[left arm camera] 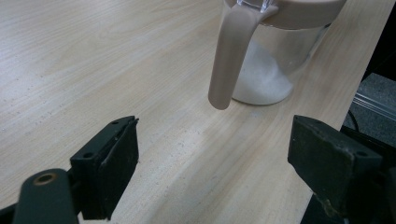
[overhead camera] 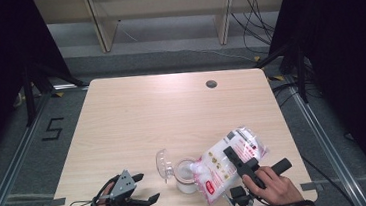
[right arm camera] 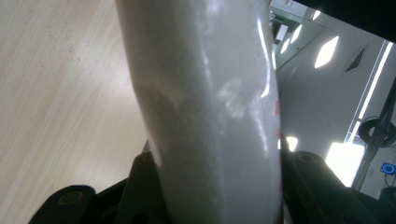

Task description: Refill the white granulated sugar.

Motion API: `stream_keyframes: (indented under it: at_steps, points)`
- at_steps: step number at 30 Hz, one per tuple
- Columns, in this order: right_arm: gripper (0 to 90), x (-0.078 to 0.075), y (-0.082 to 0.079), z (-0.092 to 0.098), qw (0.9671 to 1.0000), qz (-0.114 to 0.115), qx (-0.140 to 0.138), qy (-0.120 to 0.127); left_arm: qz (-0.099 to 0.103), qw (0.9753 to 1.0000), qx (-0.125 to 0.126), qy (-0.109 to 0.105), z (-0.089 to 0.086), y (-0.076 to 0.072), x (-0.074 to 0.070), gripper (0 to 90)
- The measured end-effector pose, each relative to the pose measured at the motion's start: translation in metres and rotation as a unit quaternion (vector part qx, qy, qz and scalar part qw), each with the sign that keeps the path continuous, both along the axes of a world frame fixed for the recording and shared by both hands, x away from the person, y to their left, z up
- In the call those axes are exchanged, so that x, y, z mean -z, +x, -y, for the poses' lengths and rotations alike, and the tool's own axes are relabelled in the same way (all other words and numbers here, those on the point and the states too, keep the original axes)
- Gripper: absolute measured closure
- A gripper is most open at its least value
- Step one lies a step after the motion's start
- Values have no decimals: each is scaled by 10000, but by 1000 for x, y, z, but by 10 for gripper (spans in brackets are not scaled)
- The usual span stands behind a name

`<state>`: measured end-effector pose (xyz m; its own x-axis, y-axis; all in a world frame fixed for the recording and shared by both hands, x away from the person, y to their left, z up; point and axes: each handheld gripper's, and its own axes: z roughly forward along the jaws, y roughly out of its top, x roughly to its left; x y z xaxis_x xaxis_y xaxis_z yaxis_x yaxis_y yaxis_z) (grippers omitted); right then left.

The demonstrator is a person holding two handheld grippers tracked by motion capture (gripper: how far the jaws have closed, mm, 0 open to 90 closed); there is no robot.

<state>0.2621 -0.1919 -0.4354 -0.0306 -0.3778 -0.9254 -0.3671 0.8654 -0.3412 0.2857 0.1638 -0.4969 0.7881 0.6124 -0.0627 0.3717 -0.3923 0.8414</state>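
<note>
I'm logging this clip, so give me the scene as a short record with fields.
work: pouring white granules from a bag into a jar
right gripper: shut on the bag, tilted over the jar
left gripper: open, holding nothing, left of the jar
jar: clear, upright, lid flipped open, some white granules at the bottom
table: light wood

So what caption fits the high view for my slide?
Right tongs tip a bag of white grains over a clear jar; left tongs wait open.
</note>
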Motion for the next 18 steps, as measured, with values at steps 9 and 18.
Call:
stream_keyframes:
  at_steps: [9, 18]
  points:
    - [645, 0, 0, 0, 10000, -4, -17, 13, -13, 10000, -7, 24, 0, 0, 0, 162]
    - [652, 0, 0, 0, 10000, -24, -1, 8, -17, 10000, -30, -61, 1, 0, 1, 161]
